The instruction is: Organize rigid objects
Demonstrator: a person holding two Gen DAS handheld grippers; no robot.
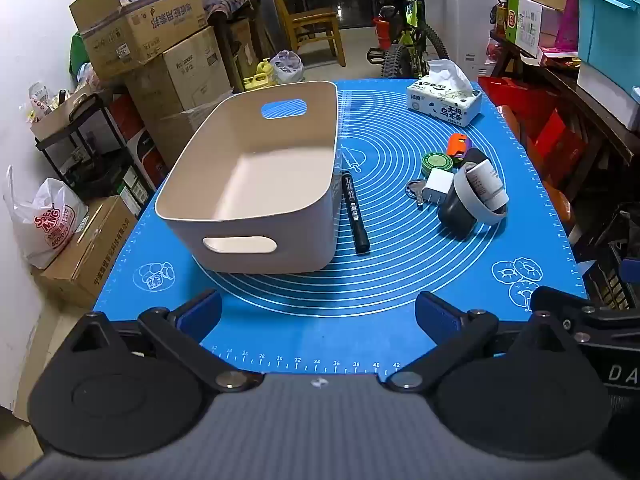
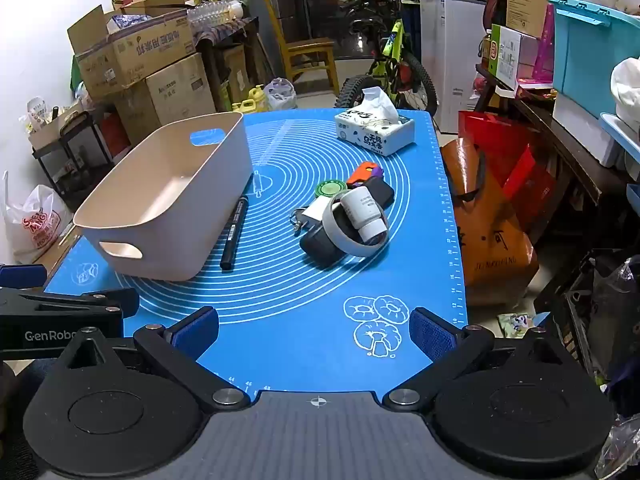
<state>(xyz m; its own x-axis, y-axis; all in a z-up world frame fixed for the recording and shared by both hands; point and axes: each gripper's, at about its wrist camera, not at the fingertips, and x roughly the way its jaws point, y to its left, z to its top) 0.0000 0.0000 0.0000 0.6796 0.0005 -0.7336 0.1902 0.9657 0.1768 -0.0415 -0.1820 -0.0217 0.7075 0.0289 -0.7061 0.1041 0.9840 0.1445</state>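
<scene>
An empty beige bin (image 1: 256,184) (image 2: 168,204) stands on the left of the blue mat (image 1: 360,320) (image 2: 304,320). A black marker (image 1: 354,212) (image 2: 235,232) lies along its right side. Further right is a pile: a white bottle (image 1: 486,184) (image 2: 366,214) inside a grey ring (image 1: 476,204) (image 2: 352,240), a black pouch (image 1: 456,212) (image 2: 320,244), a white charger (image 1: 438,186), keys (image 1: 414,192) (image 2: 298,216), a green round tin (image 1: 437,161) (image 2: 331,189), and an orange and purple item (image 1: 458,144) (image 2: 362,171). My left gripper (image 1: 318,314) and right gripper (image 2: 314,330) are open and empty, near the mat's front edge.
A tissue box (image 1: 444,100) (image 2: 374,130) sits at the mat's far right. Cardboard boxes (image 1: 152,40) stand left of the table, a chair (image 1: 308,20) and bicycle (image 1: 404,36) behind it, bags (image 2: 492,232) and shelves to the right.
</scene>
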